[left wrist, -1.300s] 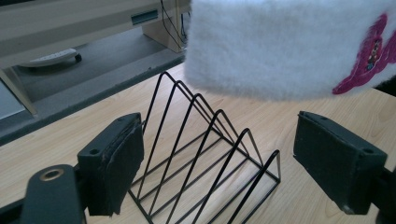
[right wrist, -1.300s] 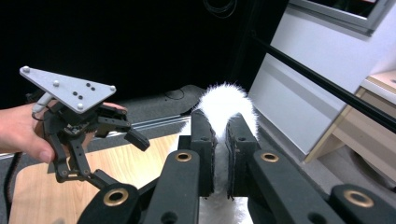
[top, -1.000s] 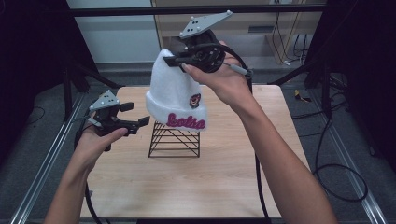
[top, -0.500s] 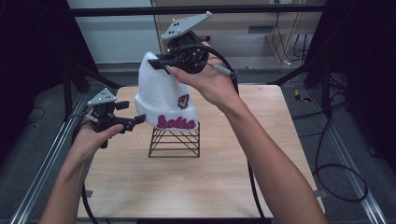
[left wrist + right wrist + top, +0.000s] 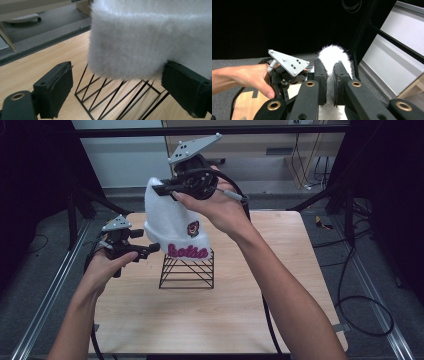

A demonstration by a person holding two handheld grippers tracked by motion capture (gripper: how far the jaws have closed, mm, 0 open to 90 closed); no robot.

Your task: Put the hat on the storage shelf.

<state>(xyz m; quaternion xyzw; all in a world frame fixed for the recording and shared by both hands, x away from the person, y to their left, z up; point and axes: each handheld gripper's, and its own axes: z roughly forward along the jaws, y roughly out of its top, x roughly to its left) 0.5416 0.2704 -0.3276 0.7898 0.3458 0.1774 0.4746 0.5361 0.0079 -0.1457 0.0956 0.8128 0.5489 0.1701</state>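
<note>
The right gripper (image 5: 162, 189) pinches the crown of the white beanie (image 5: 172, 227), which hangs vertically over the wire stand (image 5: 187, 270). The left gripper (image 5: 150, 249) — jaws spread — sits just beside its brim.

You had one fluffy white hat (image 5: 172, 227) with pink lettering, one black wire rack (image 5: 187, 270), and one wooden bench (image 5: 280, 285). You held two tongs: the left tongs (image 5: 152, 248) and the right tongs (image 5: 159, 190), one in each of your two hands.
</note>
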